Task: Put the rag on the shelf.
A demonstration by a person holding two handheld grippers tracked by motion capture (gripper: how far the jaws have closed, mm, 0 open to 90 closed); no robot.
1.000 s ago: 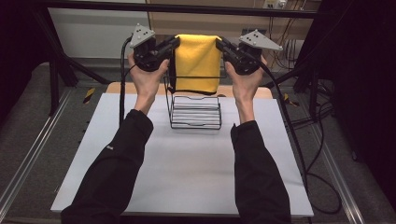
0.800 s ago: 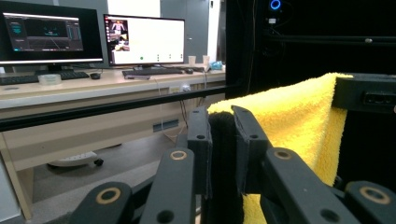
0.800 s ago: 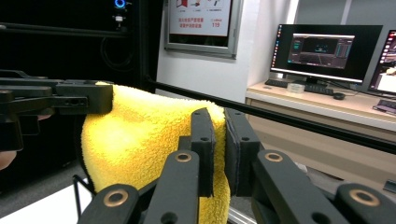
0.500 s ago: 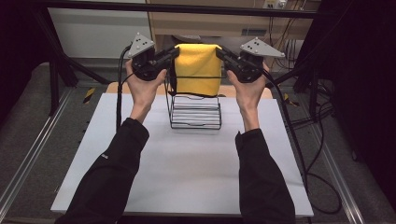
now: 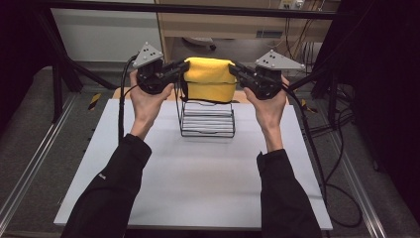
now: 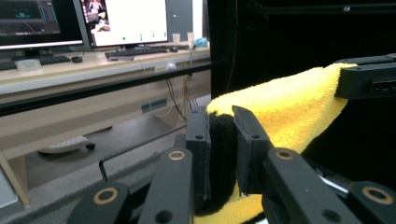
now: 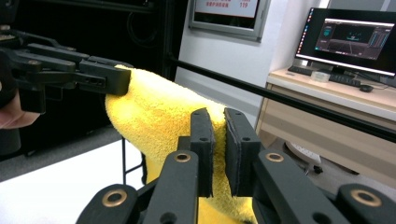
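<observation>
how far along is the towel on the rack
Done: both grippers have the yellow towel pinched, the left gripper and right gripper each at one end. In hand: it is stretched between them above the wire rack, its lower fold hanging at the rack's top. Left: lower it onto the rack, then let go.

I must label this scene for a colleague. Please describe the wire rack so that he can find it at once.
Look at the white table, near its far edge, between the two hands. The rack stands there, under the yellow towel that both grippers hold. It is the one thing made of thin black wires.
</observation>
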